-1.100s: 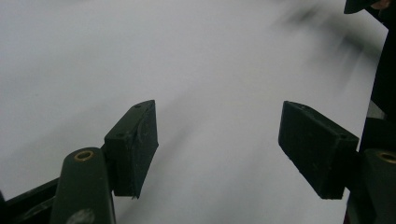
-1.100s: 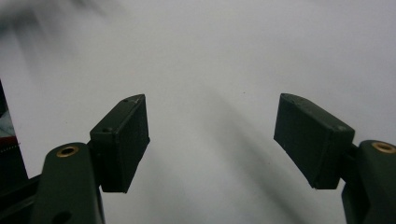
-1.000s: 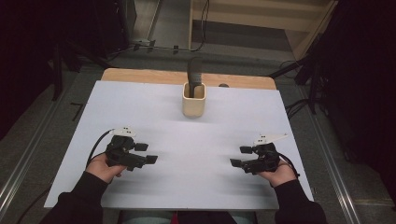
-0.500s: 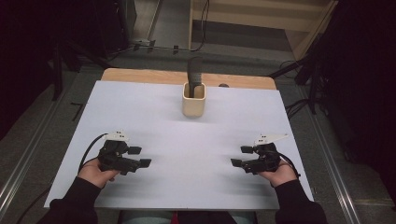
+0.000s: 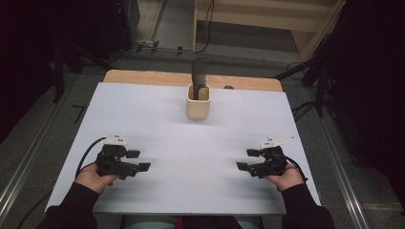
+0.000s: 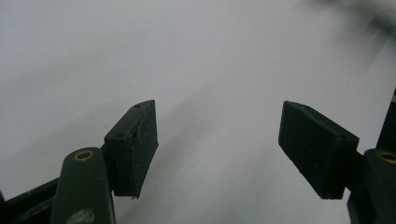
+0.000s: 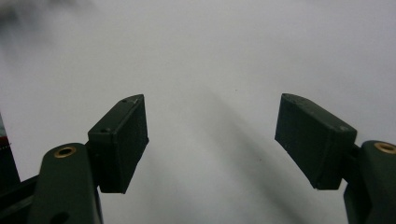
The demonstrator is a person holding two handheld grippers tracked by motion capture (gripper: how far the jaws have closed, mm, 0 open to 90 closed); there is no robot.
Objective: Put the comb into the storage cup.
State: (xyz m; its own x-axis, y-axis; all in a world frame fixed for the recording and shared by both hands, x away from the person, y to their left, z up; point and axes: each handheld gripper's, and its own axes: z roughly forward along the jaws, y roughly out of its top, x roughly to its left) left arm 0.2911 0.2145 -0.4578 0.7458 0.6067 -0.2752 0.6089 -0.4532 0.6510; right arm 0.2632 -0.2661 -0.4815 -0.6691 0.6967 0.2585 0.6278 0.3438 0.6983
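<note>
White bench is sitting bare up front; both grippers, left and right, are resting with jaws spread, pinching nothing; cream cup at the far middle is looking light and rigid, 1 dark comb-like tool poking out; I'm guessing grab that upright handle.

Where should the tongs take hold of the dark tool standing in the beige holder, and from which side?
Grip the dark tool by the part sticking up above the beige holder, coming from above. It stands upright with its lower end inside the holder, so only the top is free, and lifting straight up should clear the rim.
</note>
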